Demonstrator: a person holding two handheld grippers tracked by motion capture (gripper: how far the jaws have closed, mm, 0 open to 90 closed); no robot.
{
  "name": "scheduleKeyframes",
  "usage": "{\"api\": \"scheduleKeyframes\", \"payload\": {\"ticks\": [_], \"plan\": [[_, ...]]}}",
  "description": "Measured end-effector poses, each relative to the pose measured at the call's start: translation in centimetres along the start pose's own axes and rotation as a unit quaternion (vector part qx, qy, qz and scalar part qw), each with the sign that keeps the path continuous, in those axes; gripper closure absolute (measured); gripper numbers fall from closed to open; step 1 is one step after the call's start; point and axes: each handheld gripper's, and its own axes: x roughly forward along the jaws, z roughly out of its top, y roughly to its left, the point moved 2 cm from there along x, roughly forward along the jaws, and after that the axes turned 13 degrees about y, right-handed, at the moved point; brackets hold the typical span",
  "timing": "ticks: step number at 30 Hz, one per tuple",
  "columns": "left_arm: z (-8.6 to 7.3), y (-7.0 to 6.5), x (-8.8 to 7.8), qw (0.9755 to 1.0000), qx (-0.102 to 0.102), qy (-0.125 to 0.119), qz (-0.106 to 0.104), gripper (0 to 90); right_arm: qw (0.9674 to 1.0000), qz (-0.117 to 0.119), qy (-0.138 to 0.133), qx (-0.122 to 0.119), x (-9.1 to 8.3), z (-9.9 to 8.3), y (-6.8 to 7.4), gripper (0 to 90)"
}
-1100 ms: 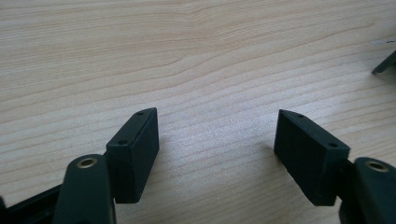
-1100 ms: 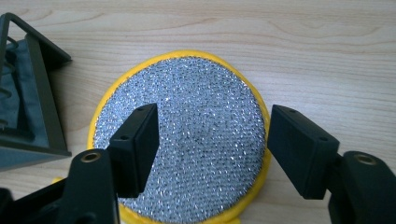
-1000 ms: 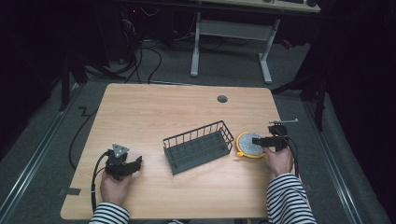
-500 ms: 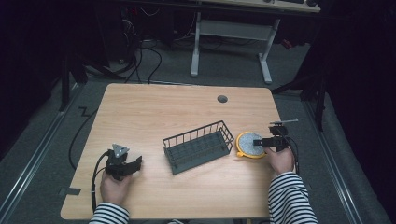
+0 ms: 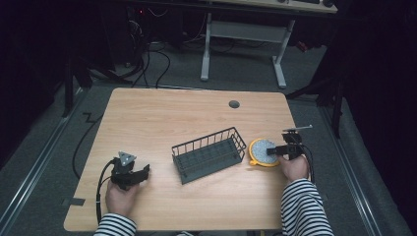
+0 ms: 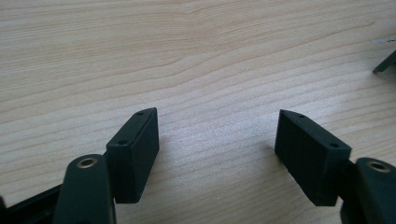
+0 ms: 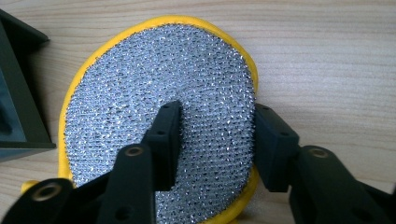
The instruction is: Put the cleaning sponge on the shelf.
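A round scouring pad (image 5: pixel 262 150) with a silver mesh top and yellow rim (image 7: pixel 159 70) lies flat on the table, just right of a black wire basket (image 5: pixel 209 154). My right gripper (image 5: pixel 278 150) reaches onto the pad from the right, its jaws partly closed. One finger (image 7: pixel 163 140) rests on the mesh and the other stands at the pad's right rim, so a strip of the pad lies between them. The pad is not lifted. My left gripper (image 5: pixel 139 175) rests near the front left of the table. It is open (image 6: pixel 217 140) over bare wood.
The basket is empty, stands at a slant in the middle of the table, and its corner (image 7: pixel 21 93) is close to the pad. A cable hole (image 5: pixel 234 104) sits near the far edge. The table's right edge (image 5: pixel 307 162) is close behind my right hand.
Almost nothing has moved. My right gripper has shifted very slightly on the pad, and the left hand is still.
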Motion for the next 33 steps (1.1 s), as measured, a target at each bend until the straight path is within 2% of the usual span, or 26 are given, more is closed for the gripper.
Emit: {"api": "scheduleKeyframes", "payload": {"ticks": [6,9,15,20,24,33], "plan": [[0.0,0.0,0.0,1.0000,-0.001,-0.001,-0.001,31.0,0.9995,-0.012,-0.017,-0.023,-0.1,-0.1,0.6,72.9],[0.0,0.0,0.0,1.0000,-0.002,-0.001,-0.002,31.0,0.9991,-0.017,-0.024,-0.030,-0.2,-0.1,0.9,75.9],[0.0,0.1,0.0,1.0000,-0.002,0.000,-0.004,30.9,0.9983,-0.010,-0.040,-0.043,-0.6,-0.1,1.2,77.9],[0.0,0.1,0.0,1.0000,-0.002,0.000,-0.004,30.8,0.9966,-0.003,-0.057,-0.060,-1.7,-0.5,1.6,77.9],[0.0,0.1,0.0,1.0000,-0.002,0.000,-0.004,30.8,0.9955,-0.006,-0.063,-0.071,-2.6,-0.8,1.6,77.9],[0.0,0.1,0.0,1.0000,-0.002,-0.001,-0.004,30.8,0.9935,-0.001,-0.084,-0.077,-4.1,-1.5,1.4,77.9]]}}
